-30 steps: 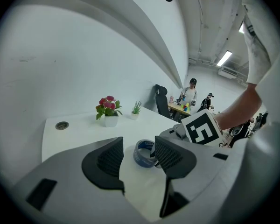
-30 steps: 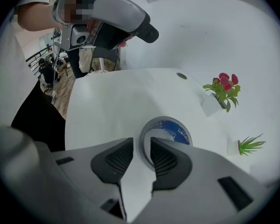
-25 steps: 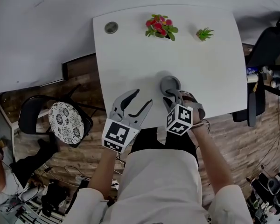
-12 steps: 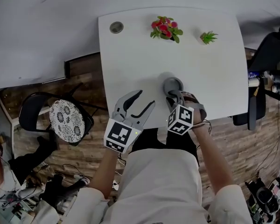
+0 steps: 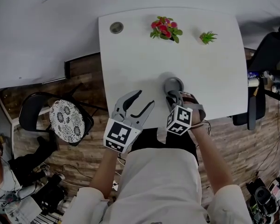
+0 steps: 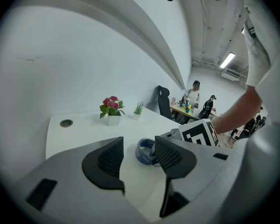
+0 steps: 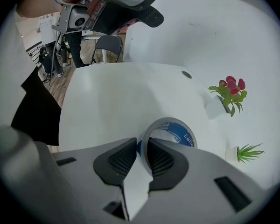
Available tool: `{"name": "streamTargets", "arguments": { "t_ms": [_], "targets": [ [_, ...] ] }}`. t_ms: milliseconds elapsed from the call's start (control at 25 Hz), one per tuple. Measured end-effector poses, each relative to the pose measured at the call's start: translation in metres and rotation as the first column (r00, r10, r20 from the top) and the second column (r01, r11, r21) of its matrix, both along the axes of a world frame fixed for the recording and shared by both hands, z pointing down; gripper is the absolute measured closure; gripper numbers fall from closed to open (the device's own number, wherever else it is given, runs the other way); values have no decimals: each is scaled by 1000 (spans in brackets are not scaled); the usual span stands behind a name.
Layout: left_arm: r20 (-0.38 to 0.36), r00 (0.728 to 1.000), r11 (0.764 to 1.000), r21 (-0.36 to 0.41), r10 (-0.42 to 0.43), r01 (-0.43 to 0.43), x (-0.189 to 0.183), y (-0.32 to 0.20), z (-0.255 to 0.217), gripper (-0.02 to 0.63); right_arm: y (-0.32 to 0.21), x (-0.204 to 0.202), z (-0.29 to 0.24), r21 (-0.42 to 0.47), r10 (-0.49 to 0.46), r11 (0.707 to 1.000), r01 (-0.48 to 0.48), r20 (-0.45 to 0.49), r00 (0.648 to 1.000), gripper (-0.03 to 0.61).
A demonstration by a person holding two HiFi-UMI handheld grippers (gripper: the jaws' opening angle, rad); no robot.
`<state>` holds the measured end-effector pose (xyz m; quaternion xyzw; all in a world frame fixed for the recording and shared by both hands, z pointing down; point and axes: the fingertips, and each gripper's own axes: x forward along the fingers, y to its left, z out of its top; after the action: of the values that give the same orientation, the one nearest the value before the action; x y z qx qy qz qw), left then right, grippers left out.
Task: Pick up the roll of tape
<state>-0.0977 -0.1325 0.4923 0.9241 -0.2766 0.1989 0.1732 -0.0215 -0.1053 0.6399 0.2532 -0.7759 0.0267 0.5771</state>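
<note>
The right tongs (image 7: 141,148) have just been closing — their jaws now pinch the near wall of the roll of tape (image 7: 179,132), one inside the ring, one outside. The left tongs (image 6: 138,146) gape empty above the tabletop (image 5: 130,55) — the roll just beyond their right jaw.

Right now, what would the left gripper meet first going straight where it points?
Probably the roll of tape, lined up between the left gripper's open jaws; depth is unclear, so maybe the table first.
</note>
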Motion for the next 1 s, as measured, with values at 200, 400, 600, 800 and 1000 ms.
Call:
{"name": "streamTargets", "arguments": {
  "t_ms": [200,400,600,800,1000],
  "targets": [
    [-5,1000,1000,1,5,-5,4,1,0,400,2,0,0,-11,2,1000,-2,-4,1000,509],
    [-13,1000,1000,9,7,-7,3,0,-3,400,5,-1,-1,-6,12,1000,-12,-1,1000,522],
    [-3,1000,1000,10,13,-13,2,1,-2,400,5,-1,-1,2,14,1000,-14,-3,1000,528],
    [9,1000,1000,20,22,-22,2,1,-4,400,8,-1,-2,6,28,1000,-28,11,1000,528],
    [19,1000,999,34,16,-17,3,-1,-9,400,11,-2,-14,20,33,999,-35,59,998,529]
  ]
}}
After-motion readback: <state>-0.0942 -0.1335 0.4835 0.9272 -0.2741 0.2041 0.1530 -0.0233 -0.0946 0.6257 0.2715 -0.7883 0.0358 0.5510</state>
